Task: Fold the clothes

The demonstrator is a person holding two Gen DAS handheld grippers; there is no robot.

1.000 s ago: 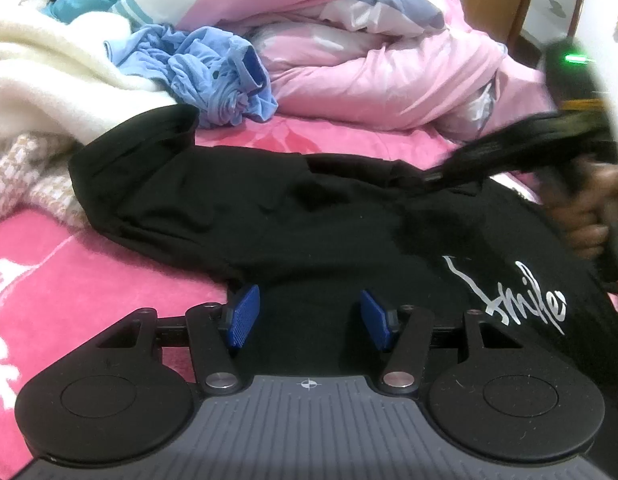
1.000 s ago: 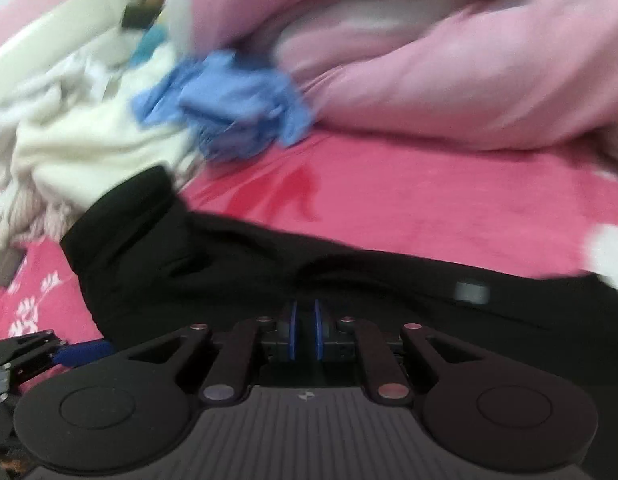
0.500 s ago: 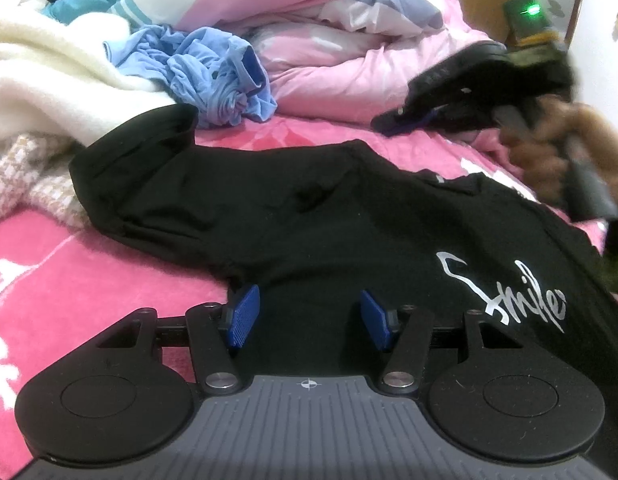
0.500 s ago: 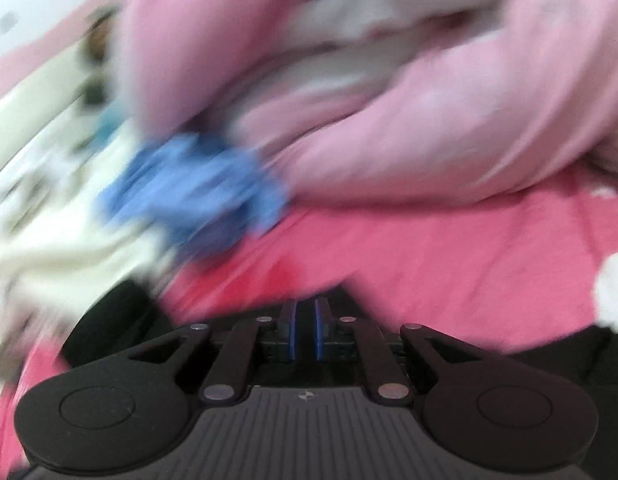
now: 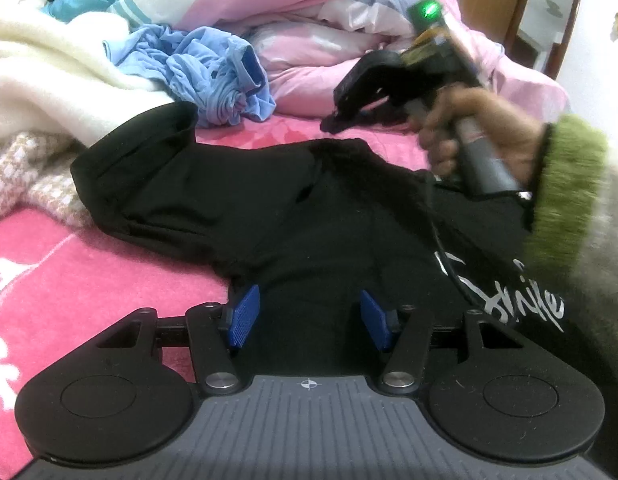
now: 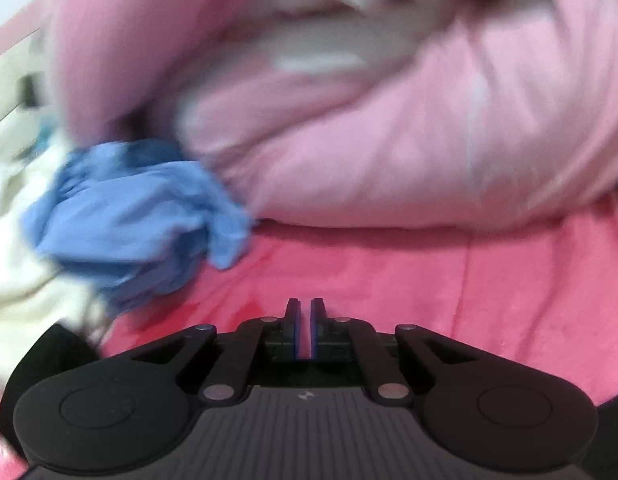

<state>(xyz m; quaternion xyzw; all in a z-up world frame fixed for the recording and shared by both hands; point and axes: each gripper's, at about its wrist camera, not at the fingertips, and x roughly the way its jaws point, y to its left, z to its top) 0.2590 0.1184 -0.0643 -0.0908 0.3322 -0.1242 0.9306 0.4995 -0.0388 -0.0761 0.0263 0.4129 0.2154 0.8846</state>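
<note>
Lifted right gripper [image 5: 337, 116] now hovers beyond black shirt [image 5: 269, 216], lettering partly hidden.

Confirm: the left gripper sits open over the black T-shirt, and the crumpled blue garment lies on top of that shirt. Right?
Not quite. The left gripper is open over the black T-shirt, but the left wrist view shows the blue garment beyond the shirt, against the pink duvet, not on it.

One piece of writing can be read: a silver-white handwritten script print on the black cotton T-shirt [image 5: 293, 208] spread over the pink bed cover, seen in the left wrist view. Its letters [image 5: 521, 300] read roughly "Smile", though the start is partly covered by a fuzzy green-cuffed sleeve [image 5: 565, 196]. No lettering can be made out in the blurred right wrist view.
</note>
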